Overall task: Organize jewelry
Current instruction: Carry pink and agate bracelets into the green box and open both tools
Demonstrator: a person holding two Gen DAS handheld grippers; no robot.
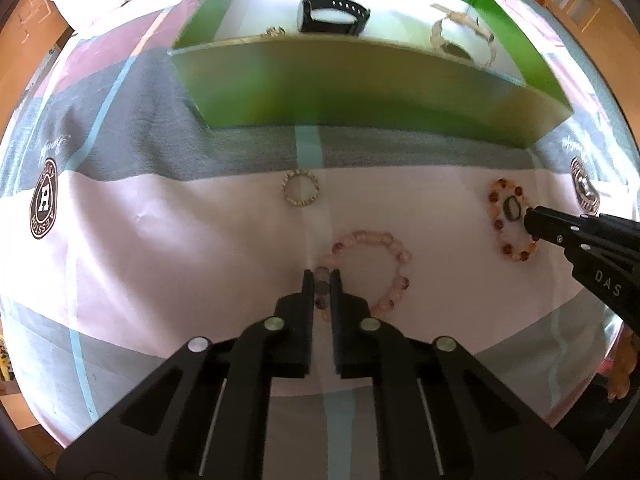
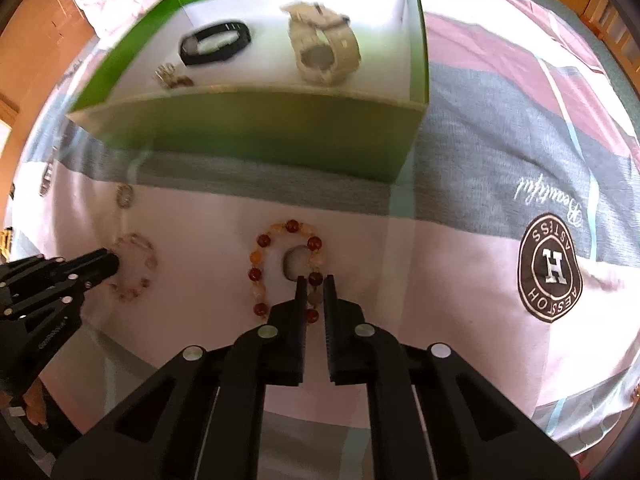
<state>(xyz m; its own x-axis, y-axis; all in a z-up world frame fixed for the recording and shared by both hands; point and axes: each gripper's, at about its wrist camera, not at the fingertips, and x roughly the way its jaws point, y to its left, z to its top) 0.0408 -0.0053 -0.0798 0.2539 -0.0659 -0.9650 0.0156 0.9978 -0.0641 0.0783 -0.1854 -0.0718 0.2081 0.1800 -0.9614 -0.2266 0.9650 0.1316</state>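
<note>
The left tongs point(image 1: 322, 280) are clamped on the near-left beads of a pale pink bead bracelet point(image 1: 370, 270) lying on the patterned pink-and-grey bedsheet point(image 1: 180, 248). The right tongs point(image 2: 315, 286) are clamped on the amber-and-red bead bracelet point(image 2: 260, 270), gripping its right side. An open green cardboard box point(image 1: 360, 92) sits just beyond both.

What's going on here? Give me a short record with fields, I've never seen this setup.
Surface: patchwork bedspread
Container: open green box
Inside box: black watch, beige watch
Left gripper: shut on pale pink bead bracelet
Right gripper: shut on amber bead bracelet
Loose: small gold ring-shaped bracelet
</note>
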